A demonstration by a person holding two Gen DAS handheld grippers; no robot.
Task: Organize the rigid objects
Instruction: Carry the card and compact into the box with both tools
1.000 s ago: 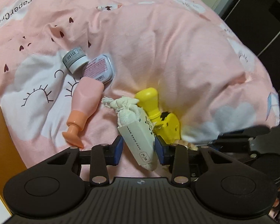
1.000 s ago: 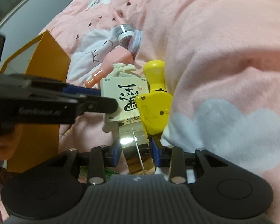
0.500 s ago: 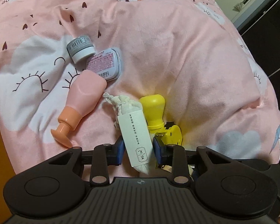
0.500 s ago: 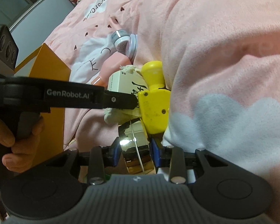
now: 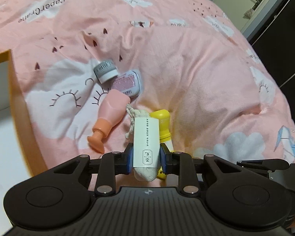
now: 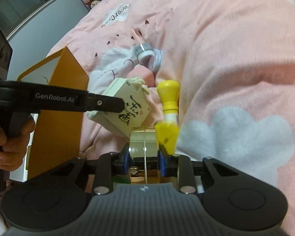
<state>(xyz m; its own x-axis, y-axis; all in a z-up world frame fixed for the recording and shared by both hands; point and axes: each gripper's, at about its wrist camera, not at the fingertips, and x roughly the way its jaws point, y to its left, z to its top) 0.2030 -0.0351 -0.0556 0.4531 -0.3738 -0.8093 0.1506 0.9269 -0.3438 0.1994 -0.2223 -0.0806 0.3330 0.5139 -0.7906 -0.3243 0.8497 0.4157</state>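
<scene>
Left wrist view: my left gripper (image 5: 145,156) squeezes the cloth pouch (image 5: 146,143) with its paper sleeve, lifted over the pink blanket (image 5: 206,68). My right gripper (image 6: 144,154) pinches a shiny gold box (image 6: 144,140). The sleeve might slide off the soft pouch.

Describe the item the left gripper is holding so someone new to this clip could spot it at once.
On the pink quilt, a cluster of small toiletries lies near an orange box. The left gripper clamps a cream cloth pouch, the only one with a white paper sleeve and knotted drawstring.
</scene>
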